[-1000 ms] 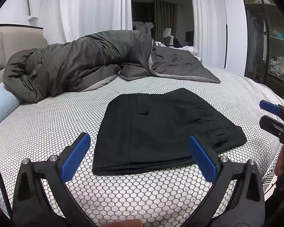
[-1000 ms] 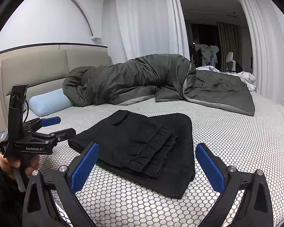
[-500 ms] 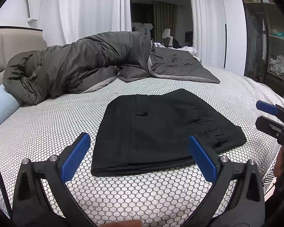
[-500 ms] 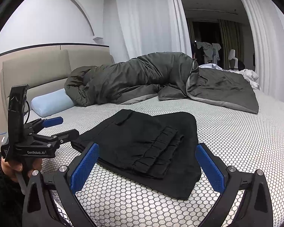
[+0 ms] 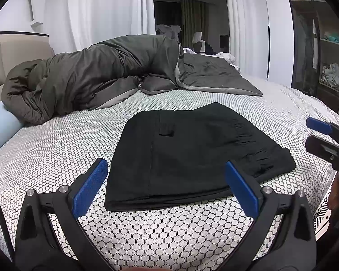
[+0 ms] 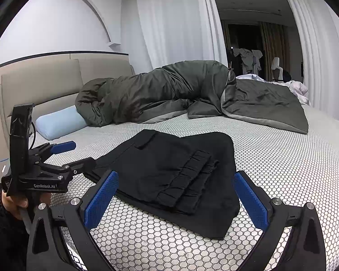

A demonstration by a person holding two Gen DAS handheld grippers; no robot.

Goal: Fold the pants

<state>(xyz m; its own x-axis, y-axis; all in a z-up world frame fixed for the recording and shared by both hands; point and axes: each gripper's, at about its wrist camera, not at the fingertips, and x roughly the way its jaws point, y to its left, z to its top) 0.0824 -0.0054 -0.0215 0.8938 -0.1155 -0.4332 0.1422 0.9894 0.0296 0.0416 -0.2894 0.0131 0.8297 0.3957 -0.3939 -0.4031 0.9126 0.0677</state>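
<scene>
Pants (image 5: pixel 192 149), black, lie as a flat folded packet mid-frame in the left wrist view, on the bed (image 5: pixel 56 149) w/ its honeycomb-print sheet; in the right wrist view the same packet sits centre, slightly low. Several layers show stacked at the near edge, so the fold looks done or nearly done, judging by shape alone.

Left hand-held gripper (image 5: pixel 167 187) is spread wide, blue pads well apart, nothing between them; it hangs just short of the packet's near edge, not touching. Right hand-held gripper (image 6: pixel 176 198) is likewise wide open and empty, hovering over the near corner at the bottom of its frame. Each shows in the other's view too: right one at the far right edge, left one at lower left, w/ a hand around its handle.

Handling, as a guess: soft woven cloth, light, limp, no stiffness of its own, so it will sag and unfold if lifted by one point. Elastic gathered waistband (image 6: pixel 187 180) forms a thicker ridge lying on top, lower centre of the right view; a small pocket flap (image 5: pixel 166 132) sits upper centre of the packet. Not fragile, not slippery; the sheet may drag a bit.

Best hold: pinch all layers at the stacked near edge, one gripper per corner, approx. level, so the layers move together. Avoid grabbing the top layer only.

Dark duvet (image 5: pixel 90 83) is bunched in the upper left, well apart; pale blue pillow (image 6: pixel 58 124) at left
</scene>
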